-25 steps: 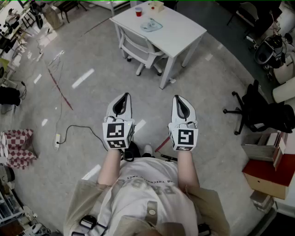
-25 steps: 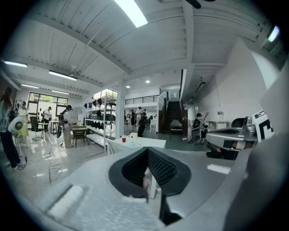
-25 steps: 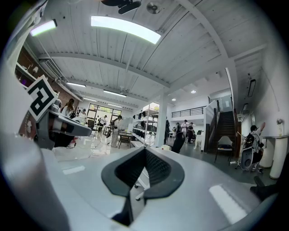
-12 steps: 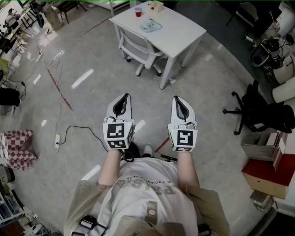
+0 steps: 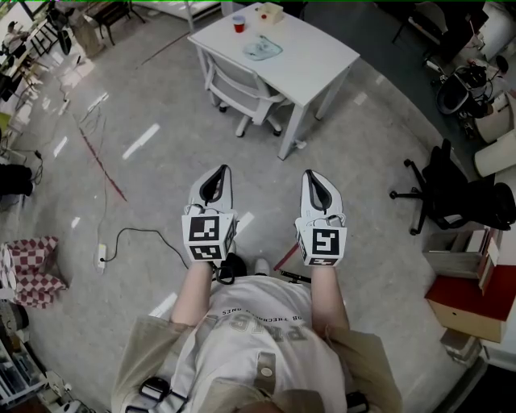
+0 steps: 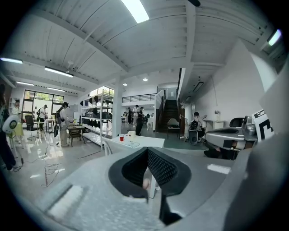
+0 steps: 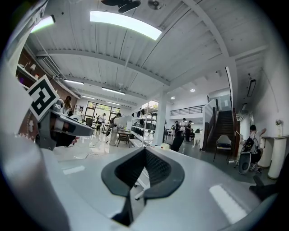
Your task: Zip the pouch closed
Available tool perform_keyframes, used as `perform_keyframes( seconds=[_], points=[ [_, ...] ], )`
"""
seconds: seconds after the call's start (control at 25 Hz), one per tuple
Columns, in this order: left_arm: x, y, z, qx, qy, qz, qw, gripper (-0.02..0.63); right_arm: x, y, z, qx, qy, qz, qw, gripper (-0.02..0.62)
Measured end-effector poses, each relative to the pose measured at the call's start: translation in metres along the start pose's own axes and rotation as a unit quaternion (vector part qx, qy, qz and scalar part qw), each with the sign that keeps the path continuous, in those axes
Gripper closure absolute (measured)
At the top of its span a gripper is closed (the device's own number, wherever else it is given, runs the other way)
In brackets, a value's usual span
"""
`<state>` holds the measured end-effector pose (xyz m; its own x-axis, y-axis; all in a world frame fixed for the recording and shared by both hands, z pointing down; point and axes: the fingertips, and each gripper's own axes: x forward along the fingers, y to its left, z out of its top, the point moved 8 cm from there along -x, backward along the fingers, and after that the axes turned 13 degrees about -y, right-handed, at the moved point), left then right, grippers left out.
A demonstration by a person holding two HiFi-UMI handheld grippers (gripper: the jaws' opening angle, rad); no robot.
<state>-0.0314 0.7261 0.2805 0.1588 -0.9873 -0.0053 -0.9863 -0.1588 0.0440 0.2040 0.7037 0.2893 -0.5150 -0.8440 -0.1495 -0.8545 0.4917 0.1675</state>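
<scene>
A pale blue pouch (image 5: pixel 263 50) lies flat on a white table (image 5: pixel 310 60) far ahead of me in the head view; it also shows small on that table in the left gripper view as the pouch (image 6: pixel 134 144). My left gripper (image 5: pixel 216 175) and right gripper (image 5: pixel 314 177) are held side by side at waist height over the floor, well short of the table. Both point level toward the table. Each has its jaws shut with nothing between them. In the left gripper view the left gripper (image 6: pixel 148 151) is closed; in the right gripper view the right gripper (image 7: pixel 144 151) is closed too.
A red cup (image 5: pixel 239 23) and a small box (image 5: pixel 270 11) stand on the table near the pouch. A white chair (image 5: pixel 238 85) is pushed in at the table's near side. A cable (image 5: pixel 137 238) lies on the floor at left; a black office chair (image 5: pixel 451 193) and boxes (image 5: pixel 472 290) are at right.
The table and chair have shifted slightly up and left in the head view as I move forward. Both grippers stay shut and keep their pose.
</scene>
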Motion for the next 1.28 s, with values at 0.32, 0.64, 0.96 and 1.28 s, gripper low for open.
perform_keyframes(
  seconds=[0.32,0.64,0.96,1.28],
  points=[
    [0.035,0.041,0.001,0.02,-0.005,-0.032,0.9993,0.597,0.037,0.008,-0.007,0.068,-0.02,-0.017,0.997,0.595],
    [0.073,0.083,0.003,0.032,0.001,-0.091,0.9954,0.45,0.079,0.023,-0.02,0.122,-0.021,-0.028,0.992,0.445],
    [0.092,0.117,-0.002,0.015,0.007,-0.124,0.9922,0.41,0.101,0.047,-0.023,0.107,-0.006,-0.046,0.993,0.4],
    [0.108,0.132,-0.013,-0.013,0.022,-0.133,0.9908,0.41,0.107,0.05,-0.035,0.105,0.014,-0.059,0.993,0.399]
  ],
)
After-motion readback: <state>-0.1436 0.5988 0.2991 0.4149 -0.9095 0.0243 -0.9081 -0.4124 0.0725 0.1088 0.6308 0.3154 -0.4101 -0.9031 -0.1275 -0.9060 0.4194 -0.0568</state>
